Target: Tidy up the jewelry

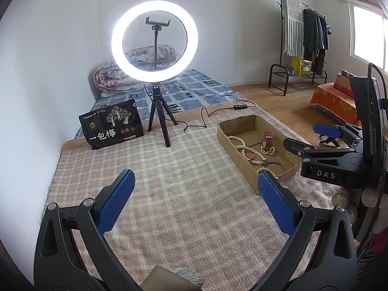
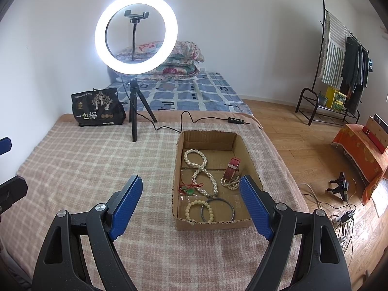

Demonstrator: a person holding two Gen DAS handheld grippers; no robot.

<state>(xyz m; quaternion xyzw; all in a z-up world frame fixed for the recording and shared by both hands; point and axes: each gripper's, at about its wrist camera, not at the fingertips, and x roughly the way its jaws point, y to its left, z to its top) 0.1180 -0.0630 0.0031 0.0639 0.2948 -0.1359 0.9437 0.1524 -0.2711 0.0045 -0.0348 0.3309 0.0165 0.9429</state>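
A shallow cardboard box [image 2: 180, 223] lies on the plaid blanket and also shows in the left wrist view [image 1: 224, 135]. In it lie a long pearl necklace [image 2: 202, 171], a red-strapped watch [image 2: 231, 168], a pearl bracelet [image 2: 230, 183], a green pendant on red cord [image 2: 190, 190], a pale bead bracelet [image 2: 199, 210] and a dark bangle [image 2: 217, 209]. My right gripper [image 2: 190, 181] is open and empty, hovering just before the box's near end. My left gripper [image 1: 195, 177] is open and empty over bare blanket left of the box. The right gripper [image 1: 308, 138] shows beside the box.
A lit ring light on a tripod [image 2: 135, 34] stands at the blanket's far side, its cable [image 2: 184, 116] running past the box. A black snack bag [image 2: 97, 108] stands far left. The plaid blanket [image 2: 84, 160] ends at the wooden floor [image 2: 303, 150] on the right.
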